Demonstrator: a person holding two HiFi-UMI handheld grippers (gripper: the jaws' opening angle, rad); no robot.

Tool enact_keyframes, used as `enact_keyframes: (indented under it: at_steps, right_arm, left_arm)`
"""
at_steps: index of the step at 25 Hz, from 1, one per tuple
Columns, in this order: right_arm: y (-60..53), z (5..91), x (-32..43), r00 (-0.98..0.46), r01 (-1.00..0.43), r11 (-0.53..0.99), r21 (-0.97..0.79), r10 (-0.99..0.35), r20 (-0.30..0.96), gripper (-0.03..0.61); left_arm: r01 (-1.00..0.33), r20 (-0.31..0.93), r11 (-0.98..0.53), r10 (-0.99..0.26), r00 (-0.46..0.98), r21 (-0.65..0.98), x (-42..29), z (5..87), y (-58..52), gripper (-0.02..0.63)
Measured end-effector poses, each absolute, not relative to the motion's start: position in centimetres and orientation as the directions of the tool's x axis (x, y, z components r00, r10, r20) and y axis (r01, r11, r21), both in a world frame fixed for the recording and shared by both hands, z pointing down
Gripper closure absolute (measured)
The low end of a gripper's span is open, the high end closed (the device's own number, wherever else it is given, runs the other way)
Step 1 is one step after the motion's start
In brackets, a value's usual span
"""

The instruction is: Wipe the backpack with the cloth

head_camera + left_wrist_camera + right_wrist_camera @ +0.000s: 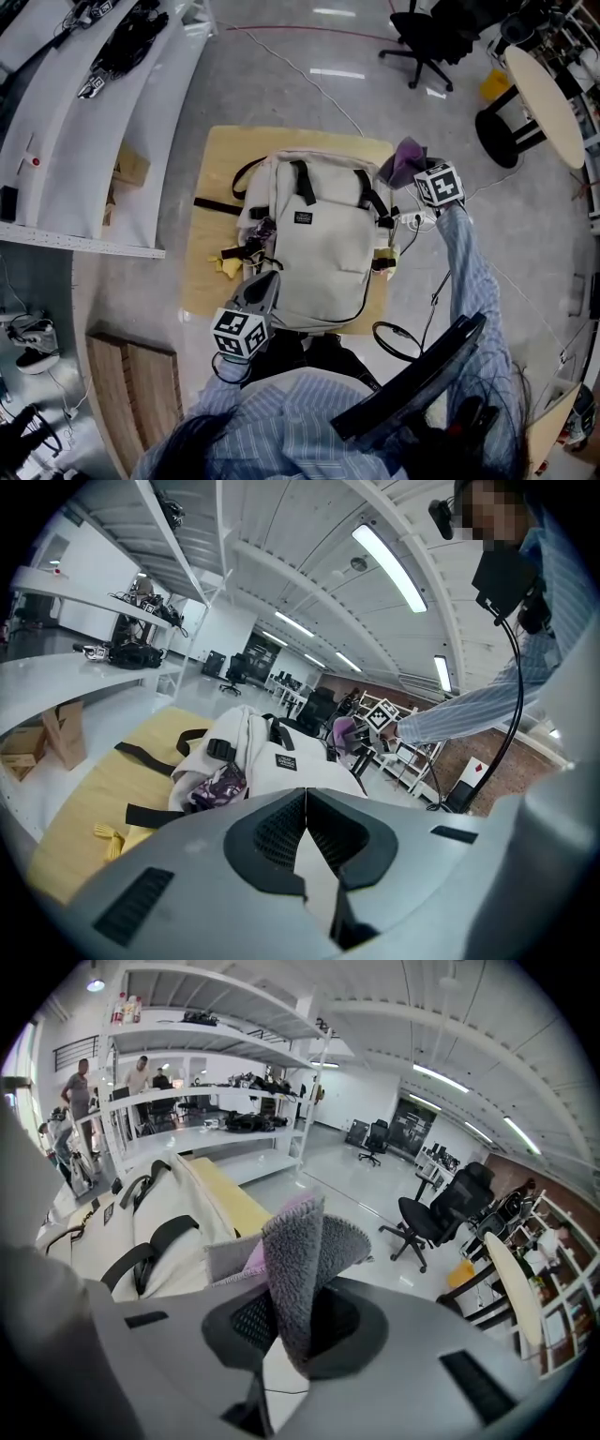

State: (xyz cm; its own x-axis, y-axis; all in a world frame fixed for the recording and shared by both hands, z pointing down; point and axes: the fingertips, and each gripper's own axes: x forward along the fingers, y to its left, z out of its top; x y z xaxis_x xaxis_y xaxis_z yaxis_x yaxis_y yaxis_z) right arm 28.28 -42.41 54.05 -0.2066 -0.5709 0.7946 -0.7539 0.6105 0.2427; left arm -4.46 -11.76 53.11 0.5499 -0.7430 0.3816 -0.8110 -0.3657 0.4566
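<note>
The light is bright and even and comes from long ceiling lamps (394, 569). They leave white glare strips on the shiny floor (336, 72). Shadows around the backpack (319, 244) are soft and weak. Both gripper views bend strongly near their edges and have black corners. The head view is sharp, though also curved.

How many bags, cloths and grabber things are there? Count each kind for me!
Backpack: 1
Cloth: 1
Hand-held grippers: 2, the left hand-held gripper and the right hand-held gripper
Total: 4
</note>
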Motion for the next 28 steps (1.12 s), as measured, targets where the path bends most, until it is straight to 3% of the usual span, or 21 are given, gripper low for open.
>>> enact_keyframes:
  at_steps: [9, 28]
  right_arm:
    - [-44.4, 52.7, 29.8, -0.091, -0.806, 0.510, 0.301, -0.610, 0.787, 0.529]
    - [-44.2, 54.6, 15.4, -0.247, -0.600, 0.750, 0.279, -0.506, 0.827, 0.529]
  left_arm:
    - [-0.820, 0.384, -0.330, -0.759, 0.525, 0.468, -6.3, 53.6, -11.9, 0.609]
    - [-0.832, 0.378, -0.266, -0.795, 0.475, 0.487, -11.4, 54.2, -11.0, 0.609]
